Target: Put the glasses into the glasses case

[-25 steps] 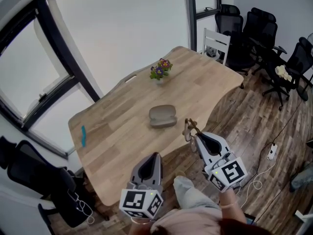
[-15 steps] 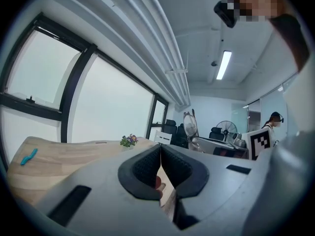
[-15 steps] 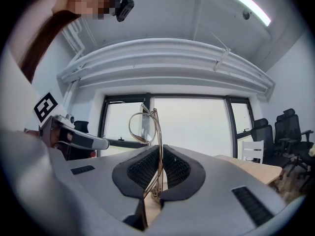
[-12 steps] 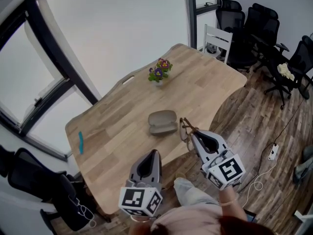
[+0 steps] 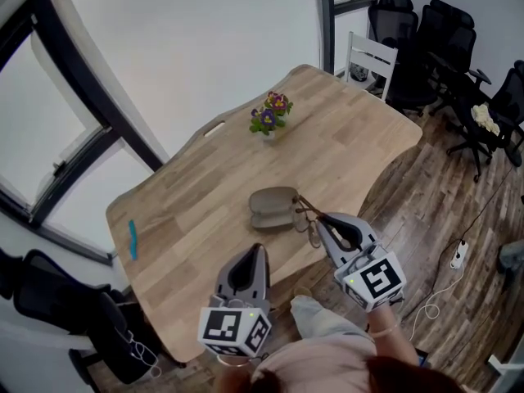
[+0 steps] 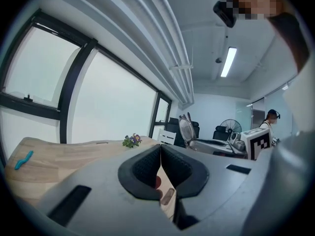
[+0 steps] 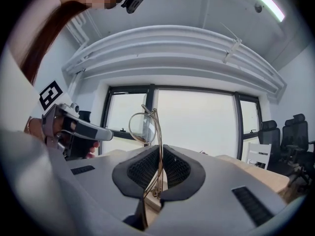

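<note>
A taupe glasses case (image 5: 273,207) lies on the wooden table (image 5: 205,187) near its front edge and looks closed, with a seam along its side. Thin gold-rimmed glasses (image 5: 305,218) are pinched in my right gripper (image 5: 318,222), just right of the case and almost touching it. In the right gripper view the jaws (image 7: 160,151) are shut on the frame, and one round lens (image 7: 143,127) sticks up above them. My left gripper (image 5: 255,254) hovers at the table's front edge below the case. Its jaws (image 6: 160,149) are shut with nothing between them.
A small pot of flowers (image 5: 268,121) stands further back on the table. A blue object (image 5: 132,240) lies near the left end. A white chair (image 5: 372,56) and black office chairs (image 5: 442,47) stand to the right, a dark chair (image 5: 49,301) to the left.
My right gripper has carried the glasses left and forward, from over the floor beside the table to right next to the case. The left gripper has hardly moved.
</note>
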The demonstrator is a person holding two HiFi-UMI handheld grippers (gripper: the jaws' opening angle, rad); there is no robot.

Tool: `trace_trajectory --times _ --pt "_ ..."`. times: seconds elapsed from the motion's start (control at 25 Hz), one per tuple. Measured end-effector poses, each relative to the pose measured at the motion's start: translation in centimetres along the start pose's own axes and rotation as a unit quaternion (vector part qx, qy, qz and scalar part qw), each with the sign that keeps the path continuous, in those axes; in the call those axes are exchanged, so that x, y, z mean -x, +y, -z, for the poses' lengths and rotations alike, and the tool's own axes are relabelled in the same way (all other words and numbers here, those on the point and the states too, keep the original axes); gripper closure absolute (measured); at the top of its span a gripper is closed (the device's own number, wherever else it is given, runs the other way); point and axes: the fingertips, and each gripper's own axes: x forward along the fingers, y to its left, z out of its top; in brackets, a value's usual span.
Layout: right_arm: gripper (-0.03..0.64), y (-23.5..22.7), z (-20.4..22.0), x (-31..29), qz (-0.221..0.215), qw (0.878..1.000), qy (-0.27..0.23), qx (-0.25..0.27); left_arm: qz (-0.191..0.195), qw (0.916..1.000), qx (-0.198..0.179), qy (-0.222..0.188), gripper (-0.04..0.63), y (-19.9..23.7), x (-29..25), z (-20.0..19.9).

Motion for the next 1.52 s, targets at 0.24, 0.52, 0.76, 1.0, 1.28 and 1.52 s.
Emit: trace_trajectory --times 0.24,0.52,0.76,1.0,1.28,1.52 --pt "0.6 -0.4 1.4 -2.5 -0.027 0.999 0.019 0.014 -0.009 1.0 0.001 0.002 0.594 1.0 -1.7 -0.1" --pt "0.6 -1.2 3.3 -5.5 -0.067 0.996 0.046 0.049 -0.021 0.9997 0.01 0.005 0.594 2.6 -3.8 0.1" --pt "0.6 -1.1 5.3 -7.7 -0.099 0.99 0.069 0.066 -0.034 0.9993 0.014 0.011 0.594 4.0 -5.4 0.5" --pt "0.6 -0.7 7.2 -9.8 -0.134 0.983 0.092 0.085 -0.048 0.9986 0.017 0.018 0.594 5.5 -6.5 1.0" --pt "0.6 0.0 9.5 -12.3 -0.157 0.975 0.111 0.108 -0.05 0.9982 0.02 0.027 0.594 7.2 -7.1 1.3" --pt "0.6 0.4 11.7 -13.1 -0.161 0.968 0.141 0.129 -0.033 0.9987 0.018 0.033 0.594 8.3 -7.5 0.9"
